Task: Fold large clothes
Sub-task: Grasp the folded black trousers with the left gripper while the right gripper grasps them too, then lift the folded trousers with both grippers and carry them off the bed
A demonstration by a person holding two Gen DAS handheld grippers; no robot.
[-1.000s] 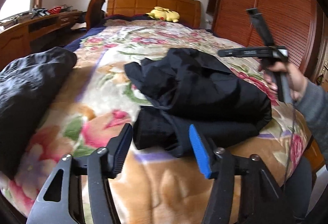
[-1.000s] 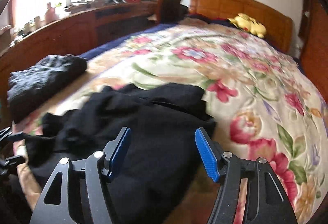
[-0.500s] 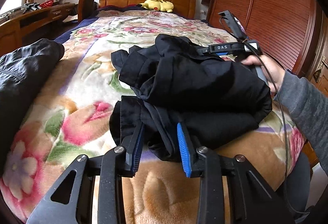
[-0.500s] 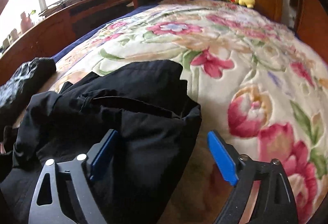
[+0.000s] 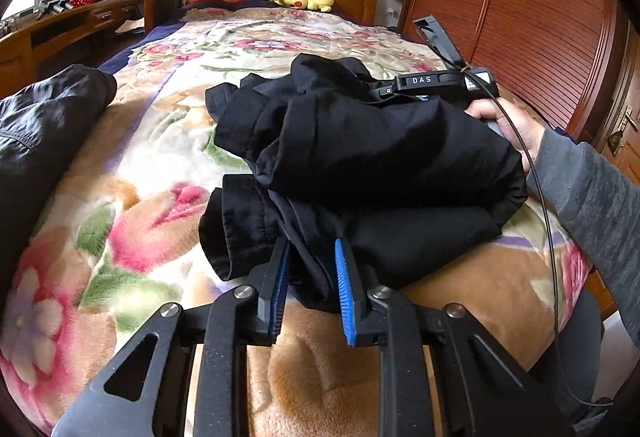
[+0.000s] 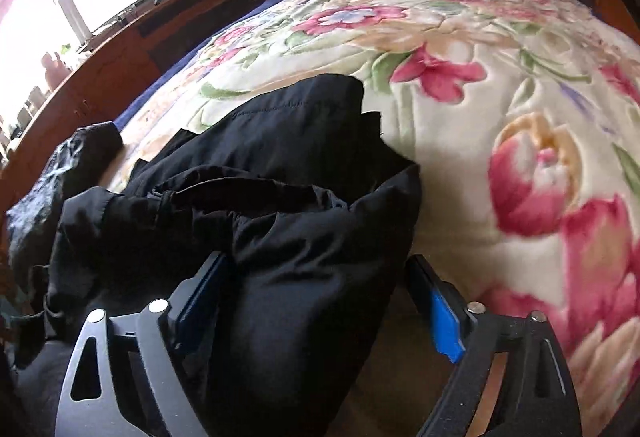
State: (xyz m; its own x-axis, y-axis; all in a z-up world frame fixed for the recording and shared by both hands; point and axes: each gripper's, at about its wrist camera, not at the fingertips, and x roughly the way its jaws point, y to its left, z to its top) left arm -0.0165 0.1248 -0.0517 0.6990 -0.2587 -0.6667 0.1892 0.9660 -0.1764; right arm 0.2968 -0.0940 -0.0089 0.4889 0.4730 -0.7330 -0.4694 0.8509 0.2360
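Two grippers flank one black garment [image 5: 360, 157], bunched near the foot edge of the bed [image 5: 168, 165]. Your left gripper [image 5: 310, 285] sits at the bundle's near lower hem: a fold runs between its pads, and the jaws are closing on it, pads touching cloth. Your right gripper [image 6: 320, 301] straddles the opposite end; its jaws are closing too, wide, one pad against the fabric, the other clear of it, so nothing is pinched yet. Long axis of the bundle runs from one gripper to the other. Judgement: the right grip is what's missing before any lift or spread.
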